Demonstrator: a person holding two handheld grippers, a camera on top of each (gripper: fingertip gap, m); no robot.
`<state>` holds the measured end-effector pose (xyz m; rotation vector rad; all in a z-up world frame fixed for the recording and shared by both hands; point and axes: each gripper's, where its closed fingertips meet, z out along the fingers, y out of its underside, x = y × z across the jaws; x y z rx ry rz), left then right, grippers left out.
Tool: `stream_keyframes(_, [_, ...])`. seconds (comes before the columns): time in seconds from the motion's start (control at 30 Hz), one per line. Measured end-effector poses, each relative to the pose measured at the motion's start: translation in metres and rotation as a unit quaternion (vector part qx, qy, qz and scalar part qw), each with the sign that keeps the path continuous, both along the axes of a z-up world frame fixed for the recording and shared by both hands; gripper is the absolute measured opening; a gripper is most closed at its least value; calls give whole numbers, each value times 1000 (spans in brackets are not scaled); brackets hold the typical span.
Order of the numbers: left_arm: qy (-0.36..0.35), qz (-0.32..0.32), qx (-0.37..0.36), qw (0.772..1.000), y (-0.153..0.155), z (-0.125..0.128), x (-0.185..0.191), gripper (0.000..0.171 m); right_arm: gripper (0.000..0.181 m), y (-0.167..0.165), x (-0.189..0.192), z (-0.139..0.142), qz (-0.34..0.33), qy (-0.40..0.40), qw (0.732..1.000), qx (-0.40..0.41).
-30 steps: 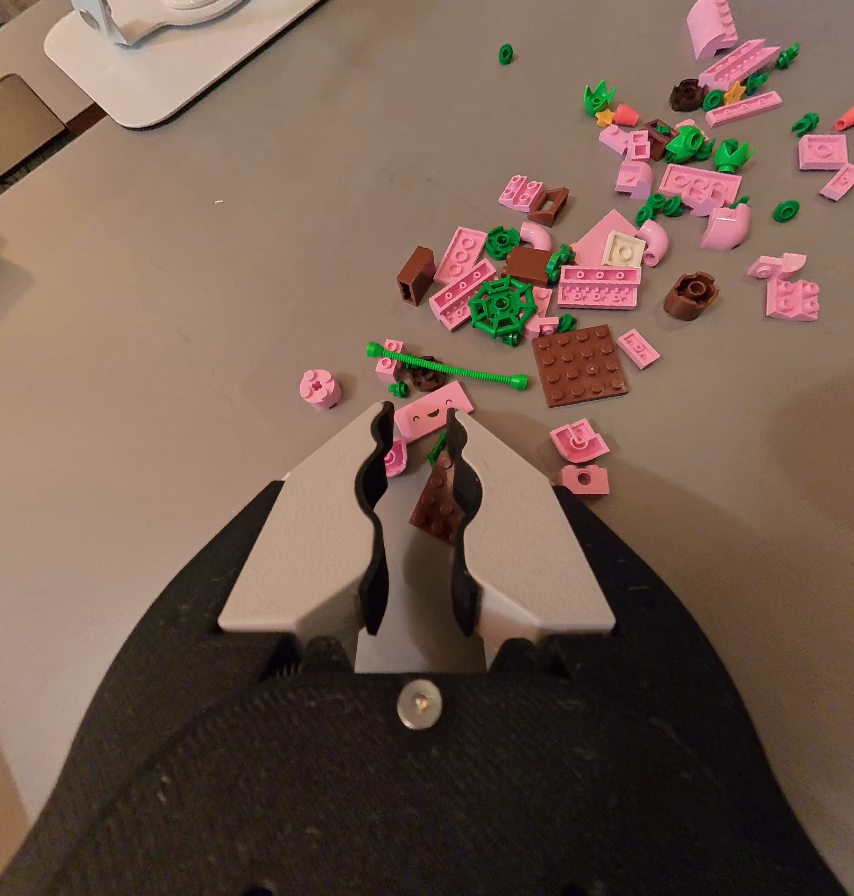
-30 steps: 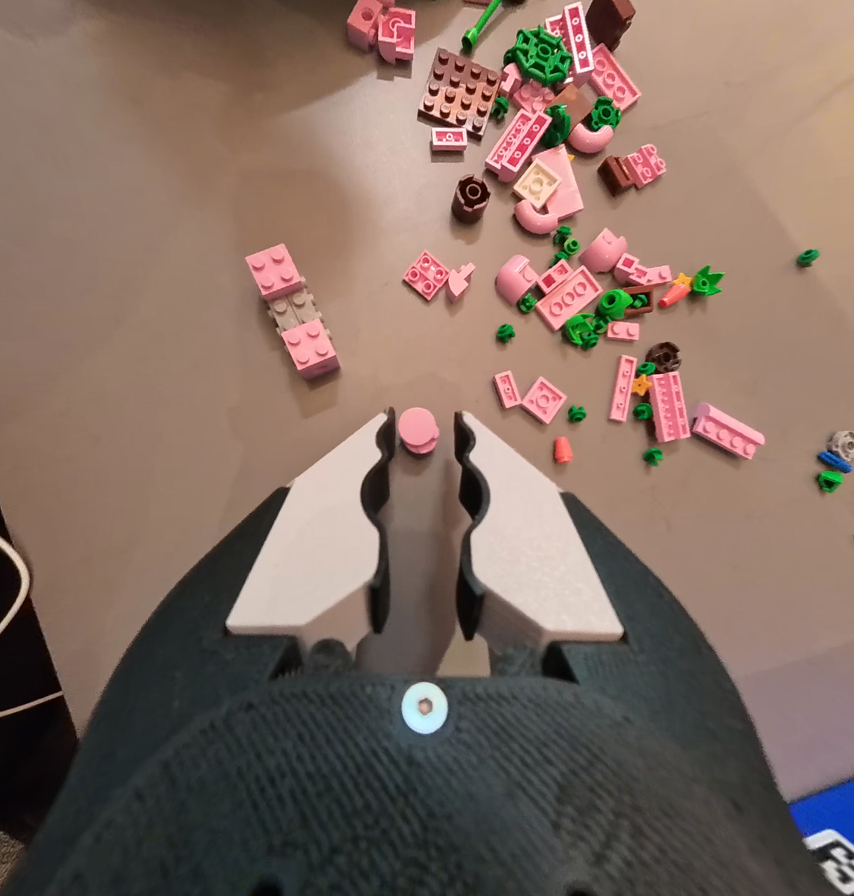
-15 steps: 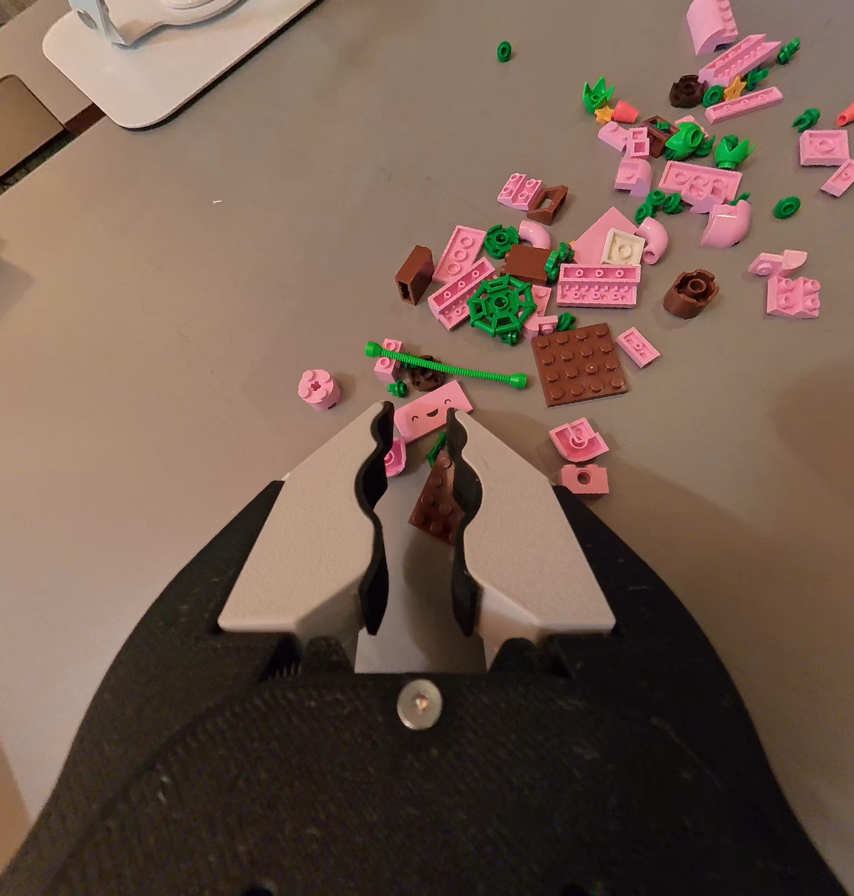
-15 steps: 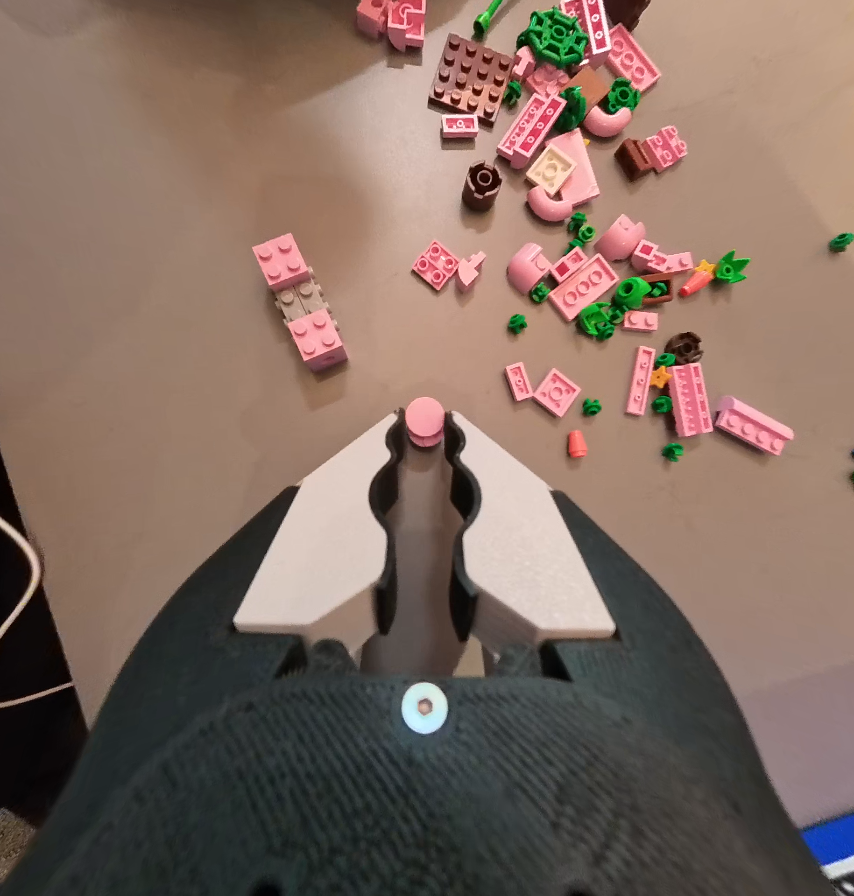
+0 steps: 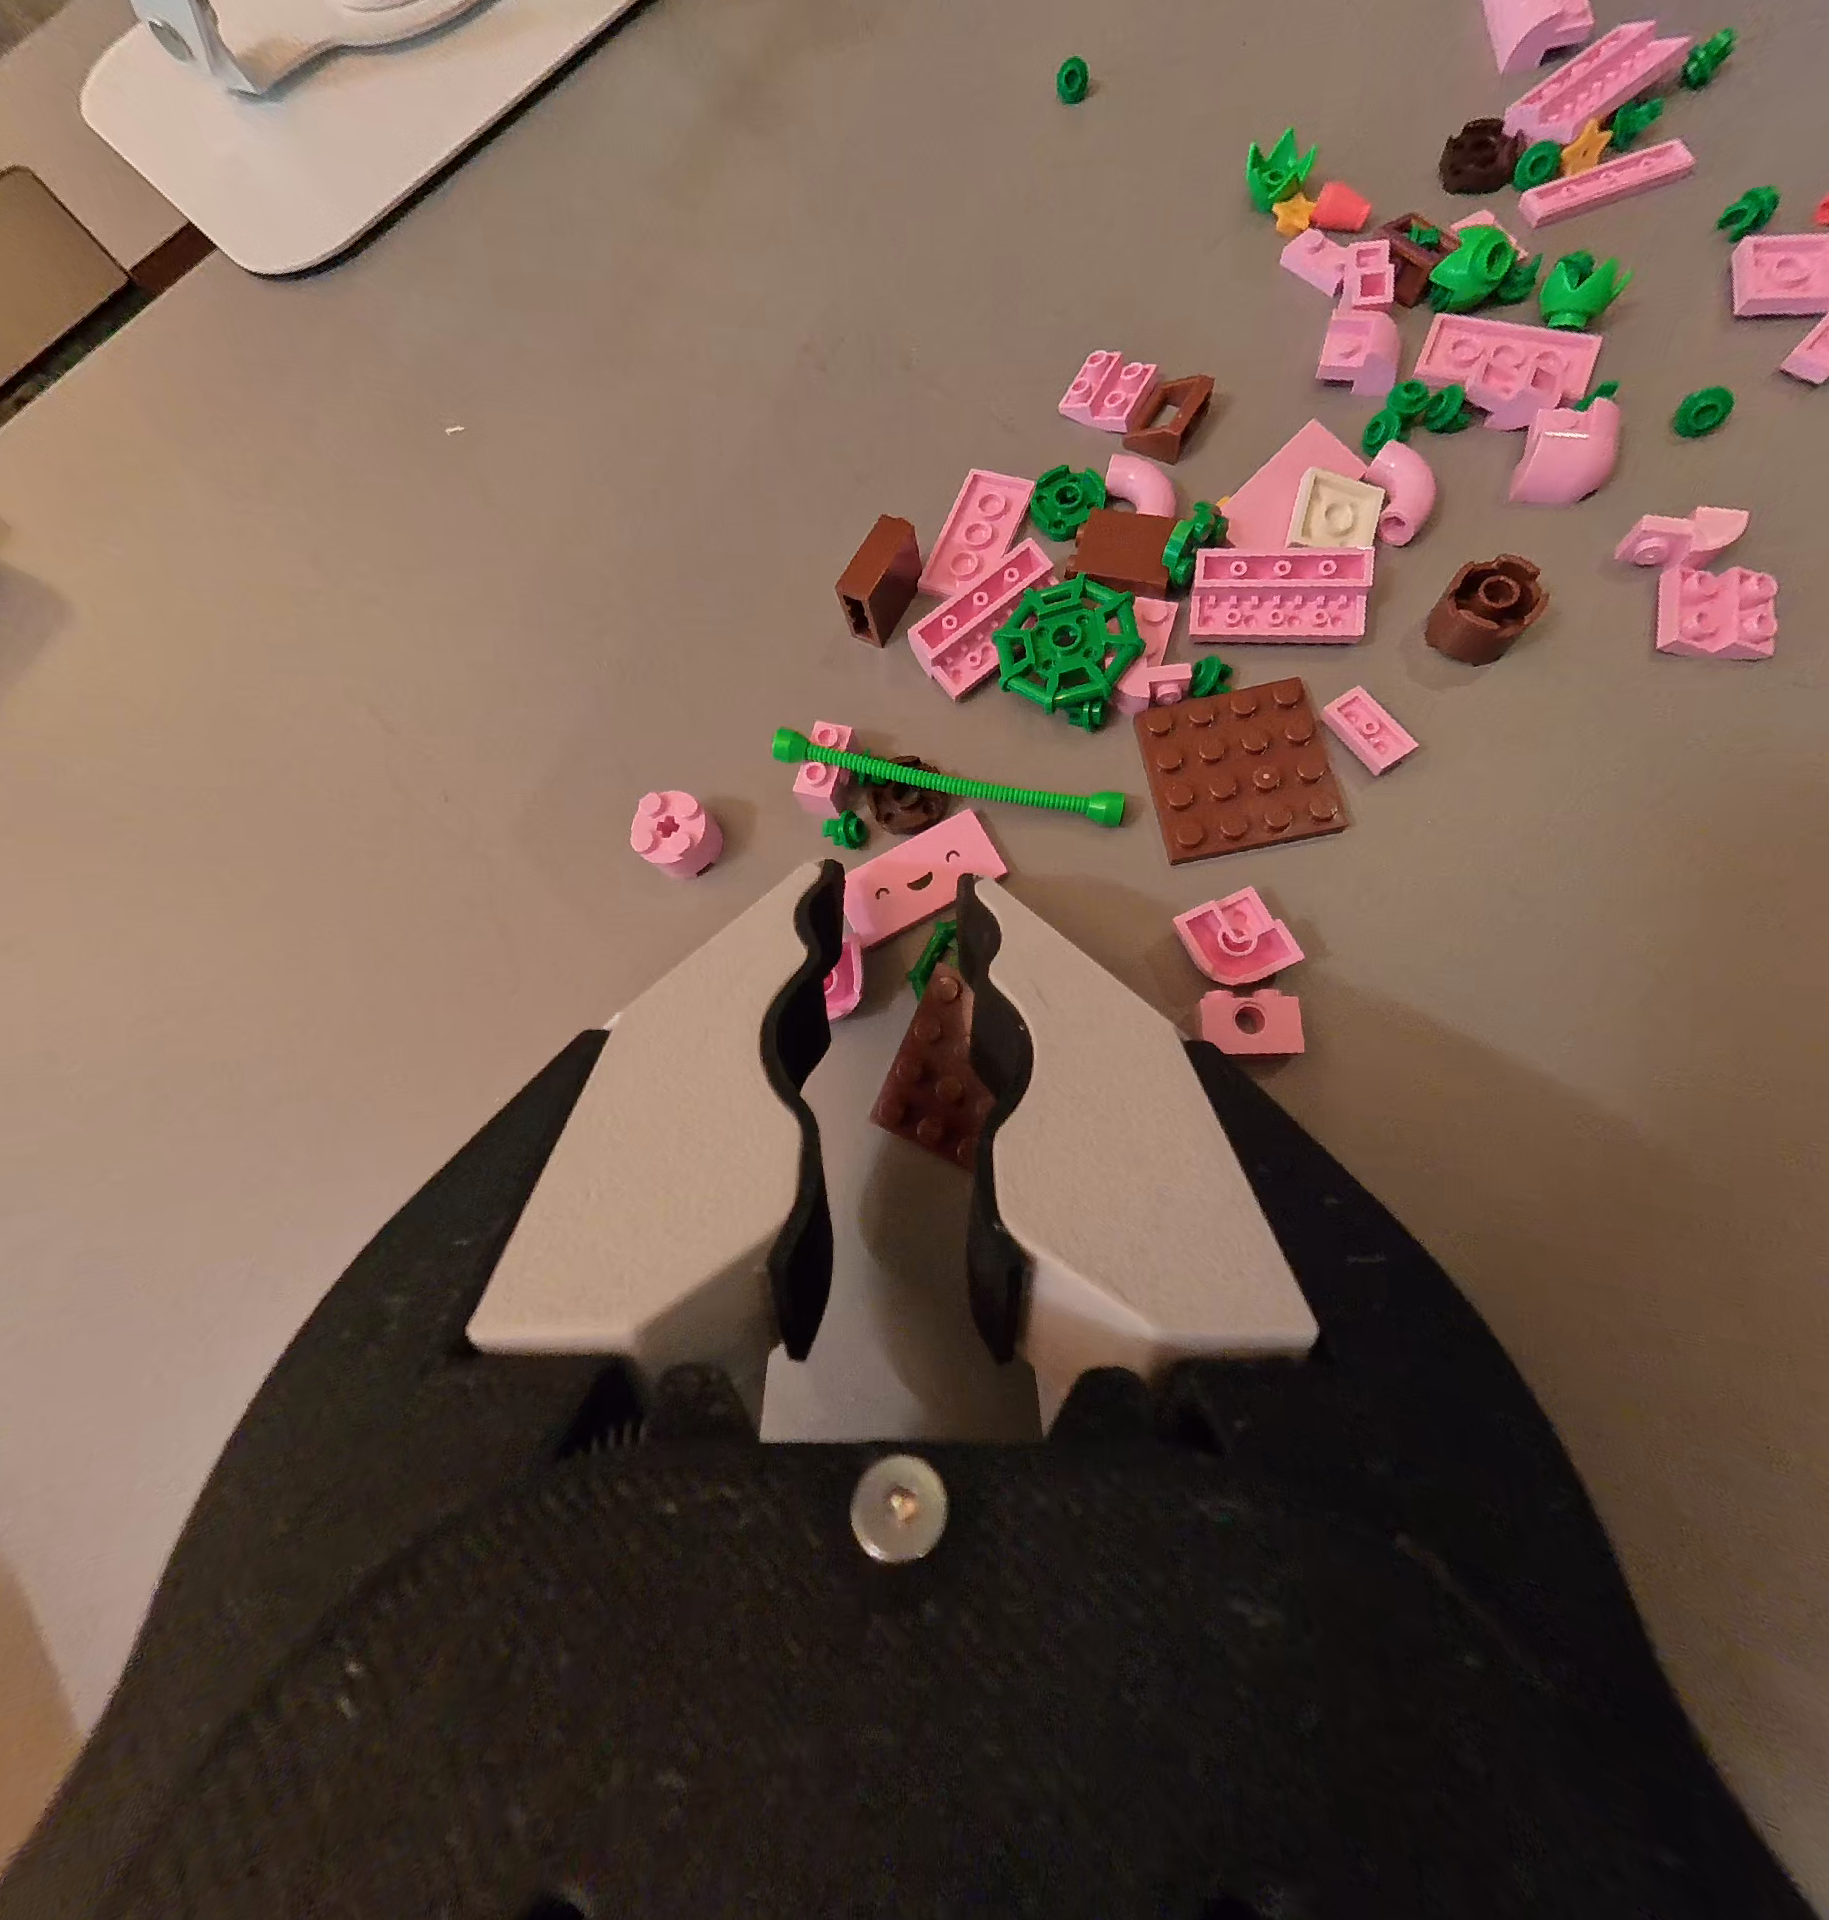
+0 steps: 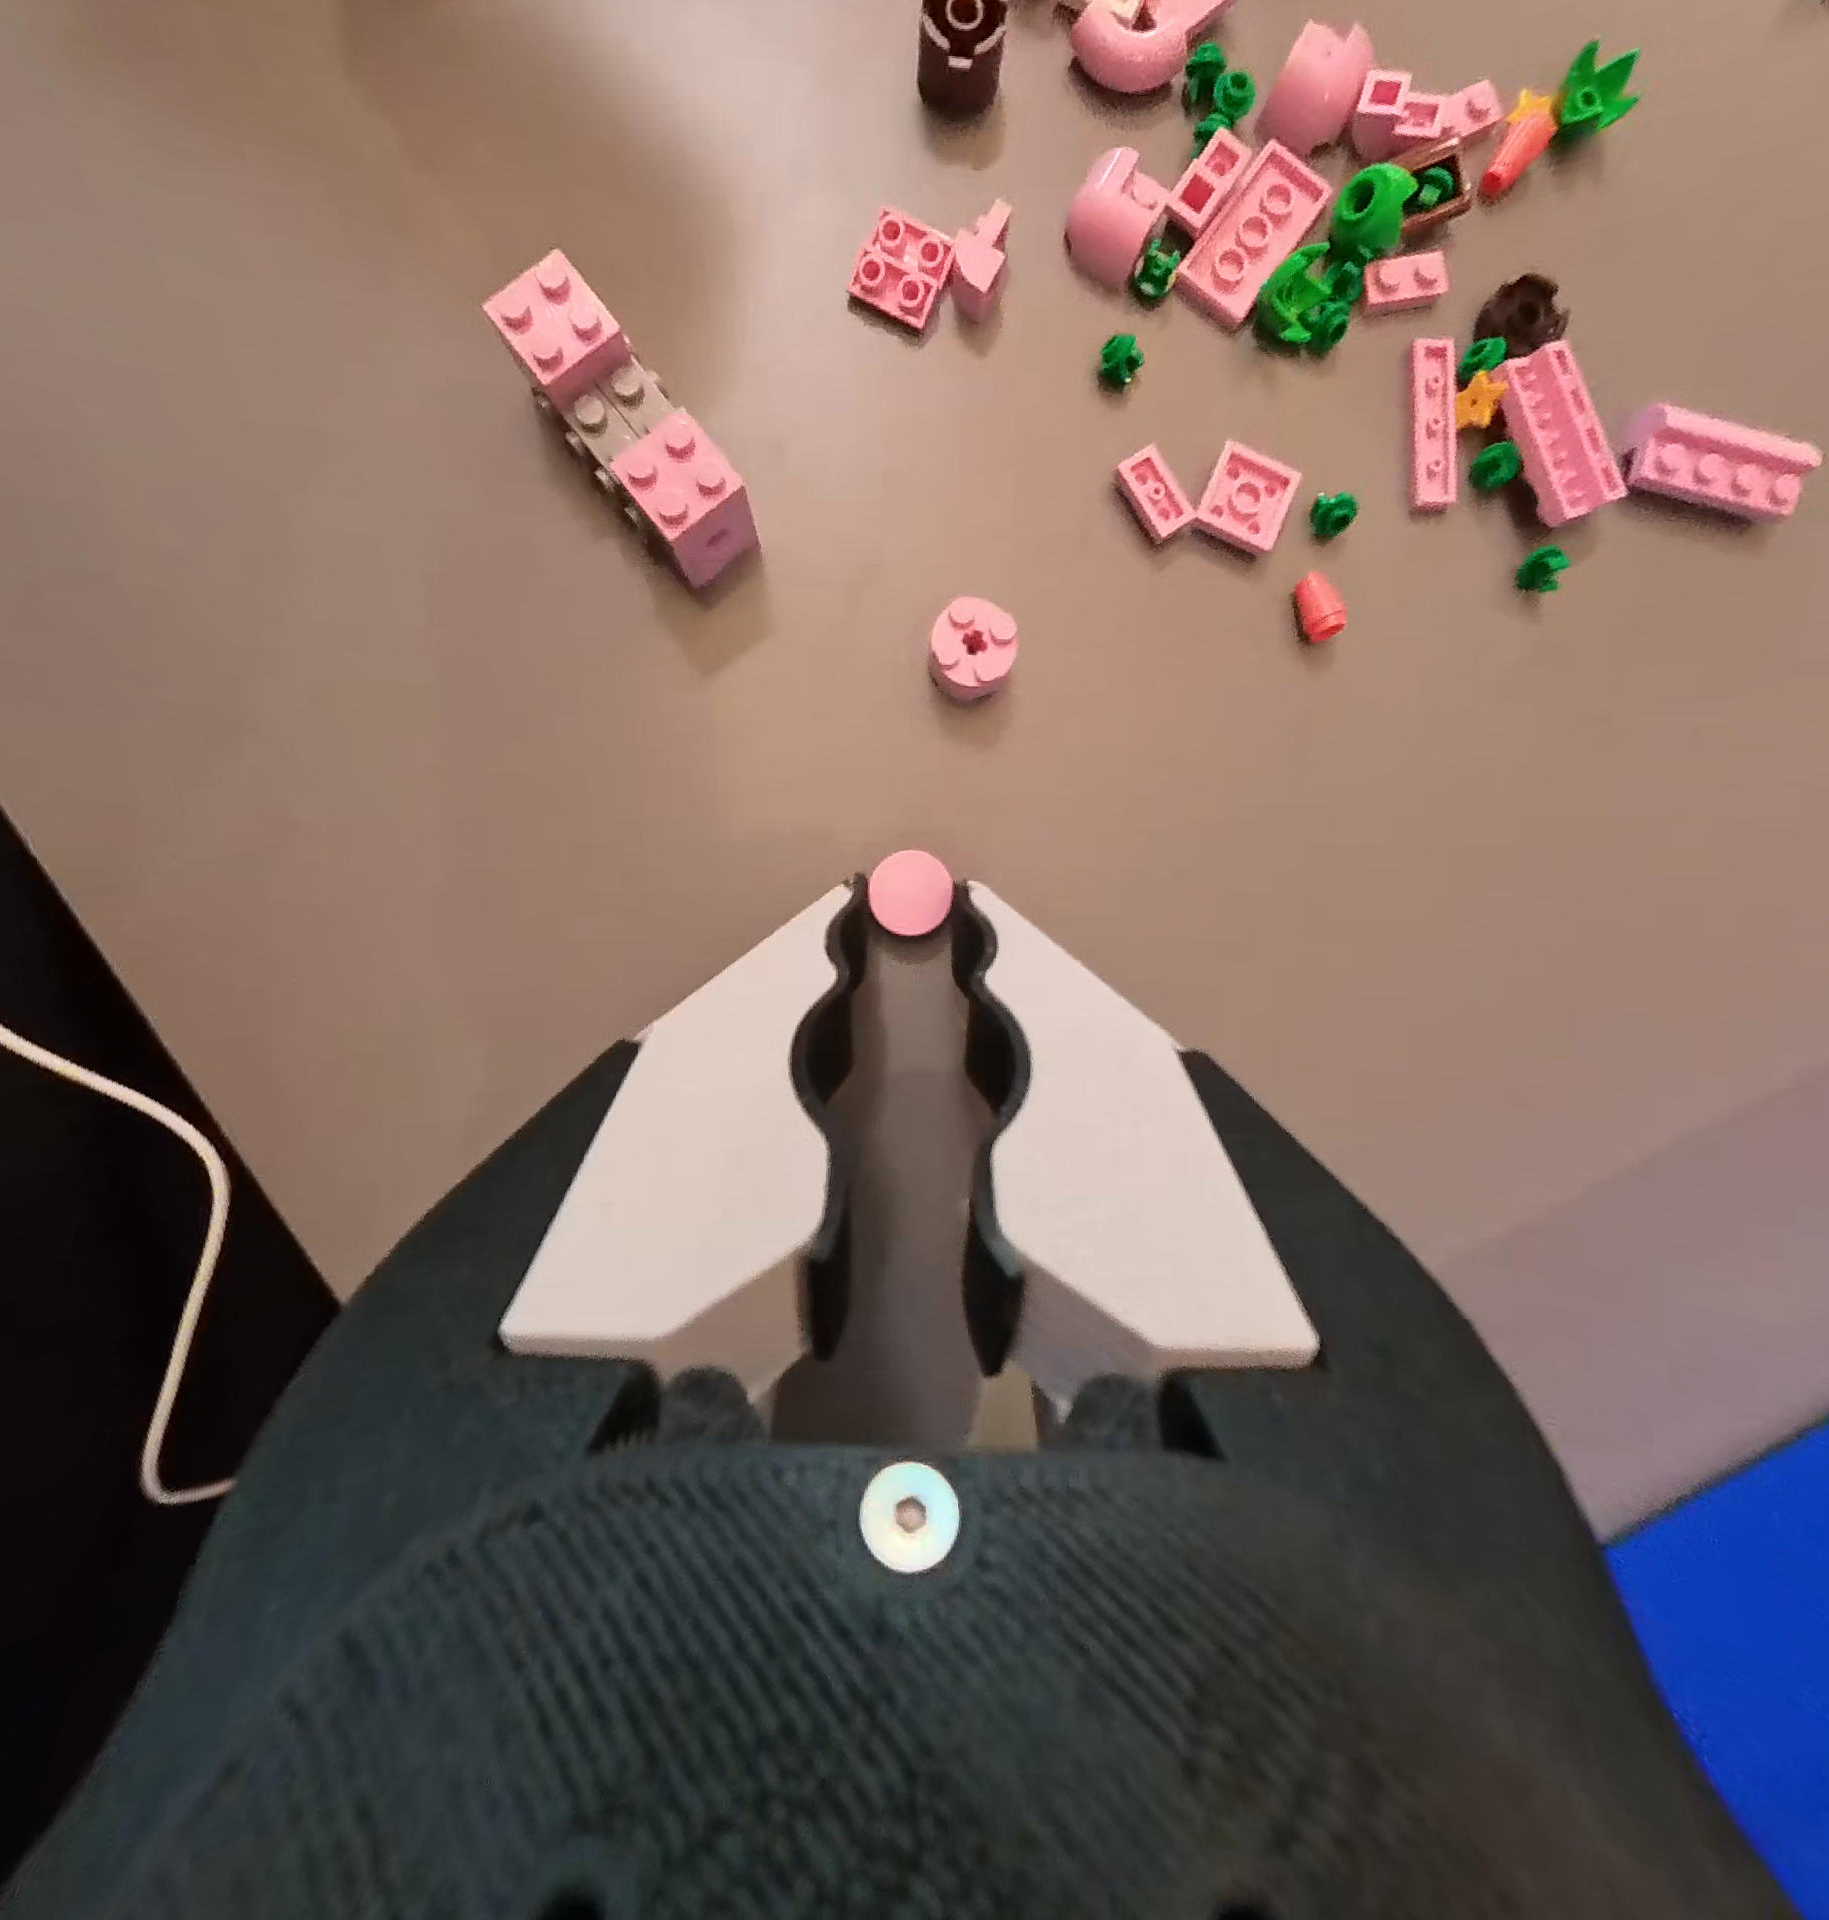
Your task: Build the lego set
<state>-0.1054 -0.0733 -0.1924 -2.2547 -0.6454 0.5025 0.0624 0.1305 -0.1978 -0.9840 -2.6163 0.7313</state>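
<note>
**Right gripper holds a small pink round piece**

The right gripper [image 6: 910,902] is closed on a pink round tile [image 6: 910,894], pinched at its fingertips above the grey worktop [image 6: 370,675]. Ahead lie a pink round brick [image 6: 973,649] and a pink-and-grey assembly [image 6: 621,416]. The left gripper [image 5: 899,896] has a narrow gap and holds nothing; below it lie a brown plate [image 5: 936,1081] and a pink tile with a smiling face [image 5: 925,873], among scattered pieces.

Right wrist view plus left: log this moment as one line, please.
right gripper: shut on small round pink piece | left gripper: open over brown plate | pink-grey assembly: on table
</note>
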Motion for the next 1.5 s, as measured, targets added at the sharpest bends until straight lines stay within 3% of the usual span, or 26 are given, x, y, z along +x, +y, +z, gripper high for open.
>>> stream_keyframes(0.33, [3,-1,-3,1000,0,0,0,20,23,-1,6,3,14,-4,1000,-18])
stream_keyframes(0.47, [5,-4,-4,1000,1,0,1,20,29,-17,21,11,118,-12,991,-53])
stream_keyframes(0.53, [7,-5,-5,1000,1,0,1,20,29,-12,19,12,140,-19,989,-41])
stream_keyframes(0.7, [9,-4,-2,1000,1,1,0,20,33,-2,8,10,139,-36,989,-28])
stream_keyframes(1.03, [10,-6,-7,1000,1,0,1,20,30,-10,30,1,144,-78,986,-36])
stream_keyframes(1.27, [11,-6,-7,1000,1,0,1,20,28,-10,20,5,144,-31,989,-18])
stream_keyframes(1.5, [11,-6,-8,1000,1,0,1,20,24,-16,19,3,154,-32,987,-9])
